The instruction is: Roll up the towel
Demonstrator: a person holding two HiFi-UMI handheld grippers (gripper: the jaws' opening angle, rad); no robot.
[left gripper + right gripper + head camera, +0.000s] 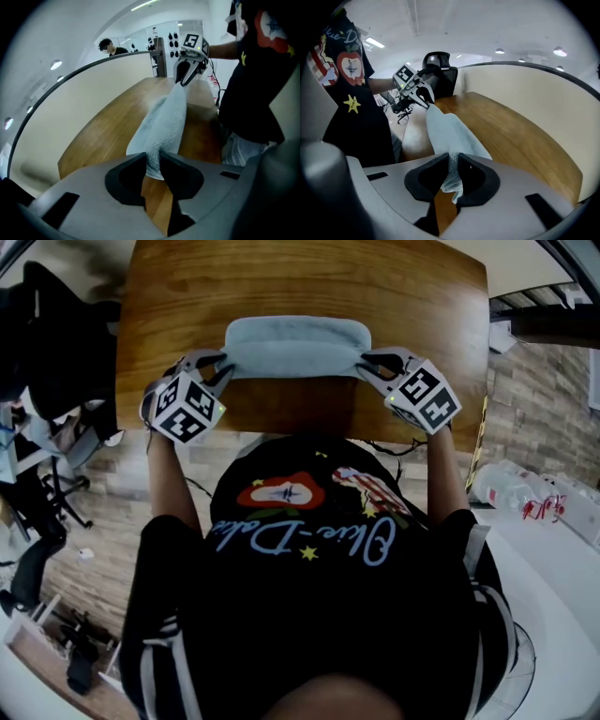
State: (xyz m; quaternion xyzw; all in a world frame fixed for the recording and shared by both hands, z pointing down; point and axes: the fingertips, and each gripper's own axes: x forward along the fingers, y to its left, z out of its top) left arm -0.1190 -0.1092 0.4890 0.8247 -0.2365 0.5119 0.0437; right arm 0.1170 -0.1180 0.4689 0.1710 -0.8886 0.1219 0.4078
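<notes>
Pale blue terry towel (298, 348): stretched as a gathered band over the brown wooden surface (281, 277), at 12 o'clock from the person. Its 8 o'clock corner is pinched in the nearly closed jaws of the left tool (225, 369) and its 4 o'clock corner likewise in the right tool (368, 367). Risk noted: only a thin bite of cloth is clamped at each end, so a corner could be pulled free, and unequal travel of the two tools would likely leave the roll skewed or slack in the middle.
</notes>
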